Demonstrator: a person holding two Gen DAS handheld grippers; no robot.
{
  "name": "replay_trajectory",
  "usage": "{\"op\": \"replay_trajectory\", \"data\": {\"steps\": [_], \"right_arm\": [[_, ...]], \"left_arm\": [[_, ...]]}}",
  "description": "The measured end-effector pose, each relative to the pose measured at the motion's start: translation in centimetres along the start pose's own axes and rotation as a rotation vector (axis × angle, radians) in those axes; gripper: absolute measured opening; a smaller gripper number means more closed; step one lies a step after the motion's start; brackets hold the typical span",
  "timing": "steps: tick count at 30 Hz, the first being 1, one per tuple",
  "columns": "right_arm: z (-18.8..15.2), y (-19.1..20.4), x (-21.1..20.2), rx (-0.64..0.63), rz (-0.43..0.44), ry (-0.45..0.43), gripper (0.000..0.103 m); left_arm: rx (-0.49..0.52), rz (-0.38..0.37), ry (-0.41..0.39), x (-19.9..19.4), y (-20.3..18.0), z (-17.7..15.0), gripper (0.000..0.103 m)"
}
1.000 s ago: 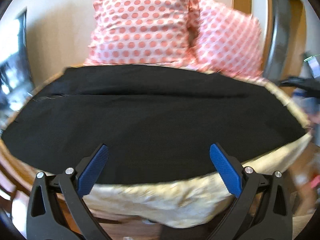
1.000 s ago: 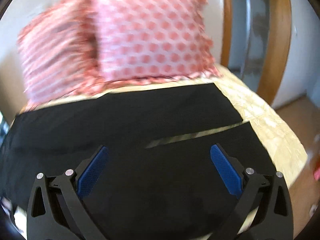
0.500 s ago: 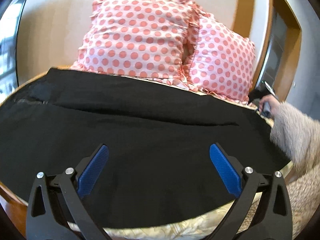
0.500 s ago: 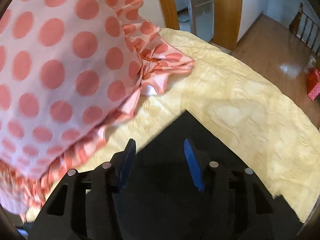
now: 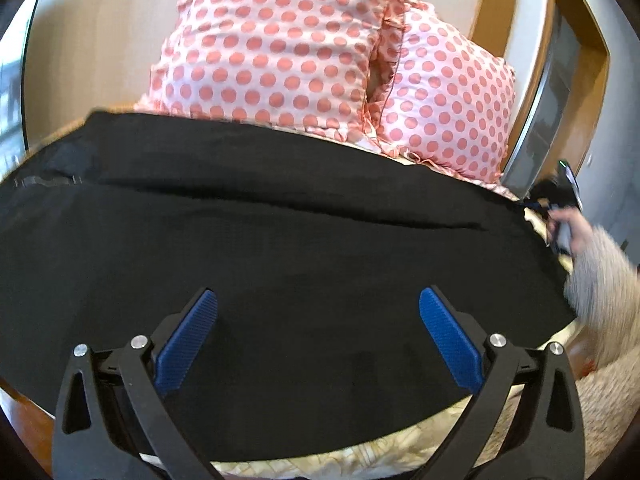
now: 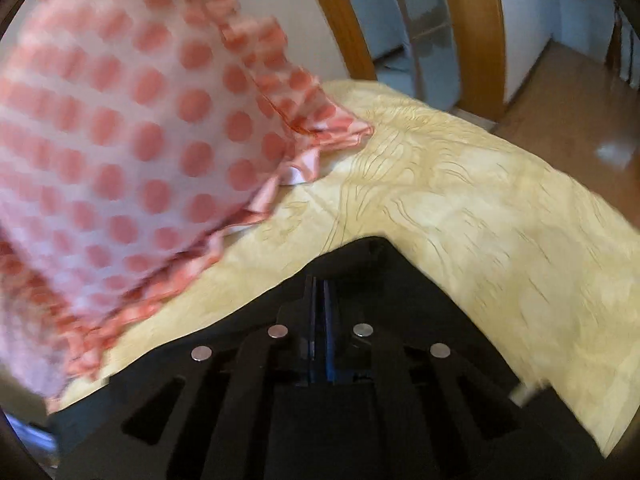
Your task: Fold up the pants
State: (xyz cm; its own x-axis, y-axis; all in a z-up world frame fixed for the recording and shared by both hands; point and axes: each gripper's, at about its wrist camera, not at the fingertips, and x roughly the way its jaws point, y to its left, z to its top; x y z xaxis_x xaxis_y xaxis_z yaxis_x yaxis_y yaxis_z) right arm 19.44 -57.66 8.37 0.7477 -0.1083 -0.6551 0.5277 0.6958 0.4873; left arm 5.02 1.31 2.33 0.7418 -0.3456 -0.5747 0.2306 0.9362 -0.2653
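Note:
Black pants [image 5: 280, 264] lie spread flat across the yellow bedspread [image 5: 360, 456], the two legs side by side with a seam line between them. My left gripper [image 5: 318, 332] is open and empty, hovering over the near leg. In the left wrist view my right gripper [image 5: 536, 203] sits at the far right corner of the pants. In the right wrist view the right gripper [image 6: 320, 292] is shut on the corner of the pants [image 6: 372, 256], its blue pads pressed together over the black fabric.
Two pink polka-dot pillows [image 5: 288, 48] lean against the wall behind the pants; one shows blurred in the right wrist view [image 6: 132, 148]. The bedspread [image 6: 500, 216] extends right to the bed edge, with wooden floor [image 6: 580, 92] and a wooden door frame [image 6: 472, 28] beyond.
My right gripper moved to the far corner of the pants and closed from half open to shut on it. My left gripper shifted slightly and stayed open.

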Motion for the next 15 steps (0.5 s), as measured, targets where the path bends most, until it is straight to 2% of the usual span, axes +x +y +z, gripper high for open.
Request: {"op": "replay_trajectory", "data": {"steps": [4, 9, 12, 14, 15], "right_arm": [[-3.2, -1.7, -4.7, 0.036, 0.127, -0.025, 0.003], [-6.5, -5.1, -6.6, 0.148, 0.204, 0.03, 0.003], [-6.9, -6.4, -6.4, 0.198, 0.25, 0.068, 0.004], [-6.7, -7.3, -6.2, 0.254, 0.263, 0.1, 0.008], [-6.6, -7.6, -6.1, 0.28, 0.276, 0.108, 0.019]], "left_arm": [[-0.059, -0.015, -0.003, -0.2, 0.7, 0.0, 0.101], [-0.075, -0.012, -0.031, -1.0, 0.6, 0.2, 0.101], [-0.079, -0.001, -0.115, -2.2, 0.6, 0.2, 0.101], [-0.074, -0.037, -0.163, -2.8, 0.7, 0.2, 0.101], [-0.071, -0.037, -0.162, -2.9, 0.6, 0.4, 0.101]]}}
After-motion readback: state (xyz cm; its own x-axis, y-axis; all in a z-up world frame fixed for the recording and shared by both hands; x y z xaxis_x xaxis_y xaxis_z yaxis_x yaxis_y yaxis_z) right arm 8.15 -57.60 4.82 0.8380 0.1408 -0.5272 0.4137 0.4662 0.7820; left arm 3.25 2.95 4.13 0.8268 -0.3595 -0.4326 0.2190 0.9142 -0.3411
